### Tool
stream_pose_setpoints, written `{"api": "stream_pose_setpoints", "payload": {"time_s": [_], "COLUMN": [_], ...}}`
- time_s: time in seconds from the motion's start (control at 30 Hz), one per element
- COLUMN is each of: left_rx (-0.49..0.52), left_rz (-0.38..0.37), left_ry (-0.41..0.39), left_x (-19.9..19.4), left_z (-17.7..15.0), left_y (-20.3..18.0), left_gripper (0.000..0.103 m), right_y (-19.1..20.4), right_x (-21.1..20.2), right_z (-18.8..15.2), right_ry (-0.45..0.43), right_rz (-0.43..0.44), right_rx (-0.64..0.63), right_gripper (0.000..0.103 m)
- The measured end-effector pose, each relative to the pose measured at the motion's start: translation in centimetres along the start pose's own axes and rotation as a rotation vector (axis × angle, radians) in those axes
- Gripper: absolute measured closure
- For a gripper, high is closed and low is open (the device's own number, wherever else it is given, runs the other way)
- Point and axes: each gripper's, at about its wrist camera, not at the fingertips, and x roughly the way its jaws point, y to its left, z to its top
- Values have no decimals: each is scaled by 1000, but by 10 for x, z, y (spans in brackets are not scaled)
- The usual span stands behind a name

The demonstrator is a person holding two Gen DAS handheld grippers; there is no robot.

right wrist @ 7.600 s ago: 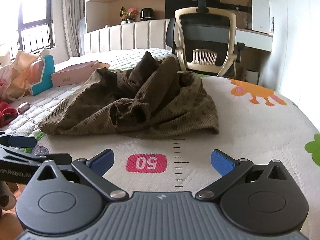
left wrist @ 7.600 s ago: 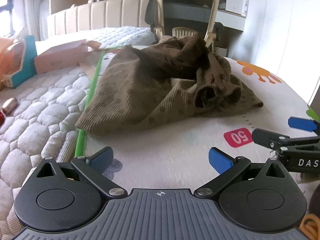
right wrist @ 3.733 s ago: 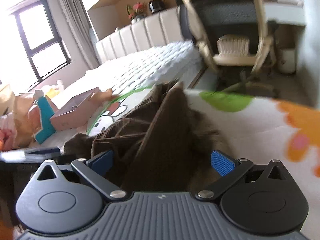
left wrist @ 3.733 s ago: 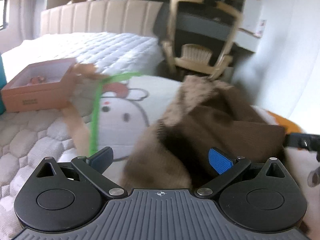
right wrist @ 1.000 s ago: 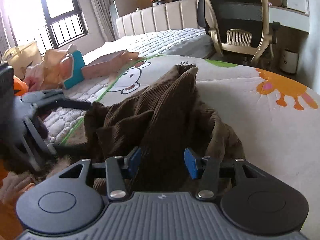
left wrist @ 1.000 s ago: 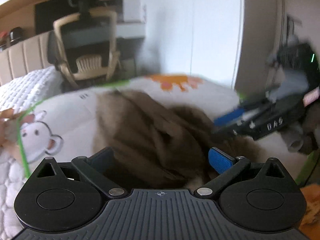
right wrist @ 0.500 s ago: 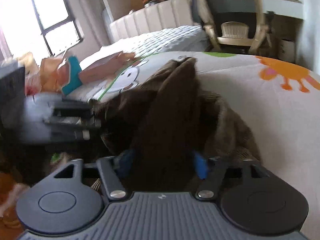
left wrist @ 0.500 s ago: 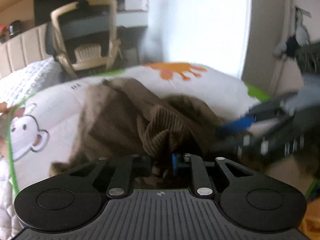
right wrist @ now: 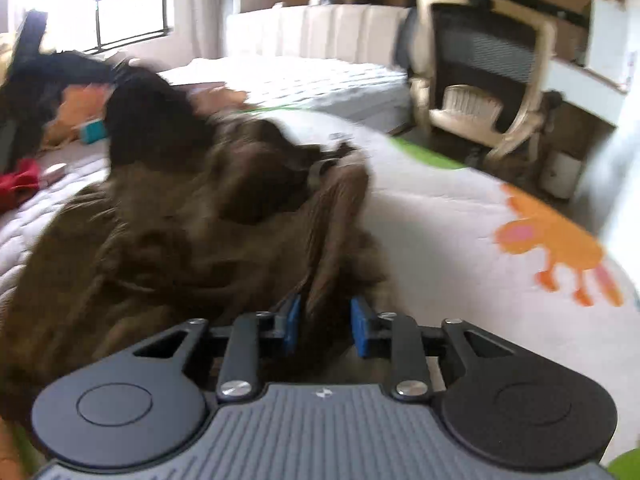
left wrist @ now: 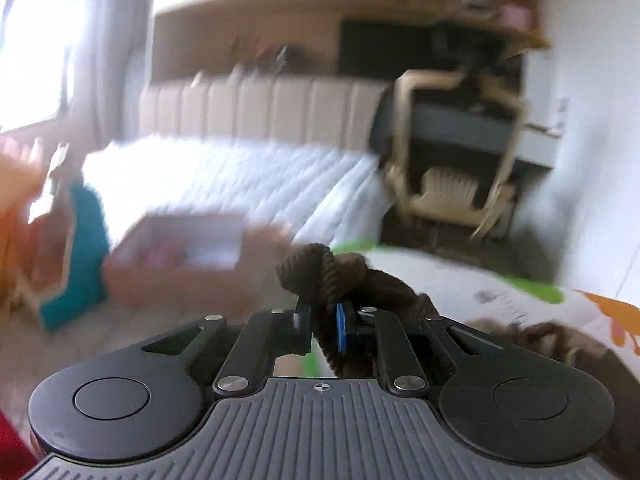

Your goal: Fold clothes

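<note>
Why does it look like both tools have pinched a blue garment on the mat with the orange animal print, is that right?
Not quite: the garment is brown, not blue. Only the pads on the fingers are blue. The right wrist view shows brown cloth lying on the mat between the right tool, which is closing; the left wrist view shows the left tool pinching a bunch of it.

A white play mat (right wrist: pixel 460 216) printed with an orange animal carries a crumpled brown corduroy garment (right wrist: pixel 180 224); beside the mat, a quilted white mattress (right wrist: pixel 304 80).

A brown corduroy garment (right wrist: pixel 192 236) lies crumpled in a heap on the white printed mat (right wrist: pixel 460 216).
</note>
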Motion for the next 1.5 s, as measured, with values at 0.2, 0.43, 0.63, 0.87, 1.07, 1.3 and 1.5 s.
{"api": "stream_pose_setpoints", "payload": {"time_s": [0.2, 0.43, 0.63, 0.87, 1.07, 1.3, 1.5], "left_rx": [-8, 21, 55, 133, 412, 543, 351], "left_rz": [-84, -154, -222, -531, -724, -641, -722], "left_ry": [146, 156, 144, 216, 334, 452, 397], "left_x": [16, 8, -8, -45, -81, -58, -50], "left_z": [-33, -40, -44, -65, -118, -154, -86], "left_y": [-7, -37, -58, -129, -221, -272, -279], "left_gripper": [60, 36, 28, 18, 10, 77, 89], "right_y": [-25, -24, -14, 3, -11, -35, -10], "right_x": [-2, -10, -4, 1, -14, -65, -84], "right_z": [15, 34, -7, -20, -15, -34, -55], "right_ry": [-24, -33, 115, 81, 24, -74, -99], "right_rz": [-31, 24, 74, 41, -6, -19, 42], "right_rx": [66, 175, 228, 139, 112, 84, -111], "right_gripper": [82, 44, 42, 63, 63, 41, 31]}}
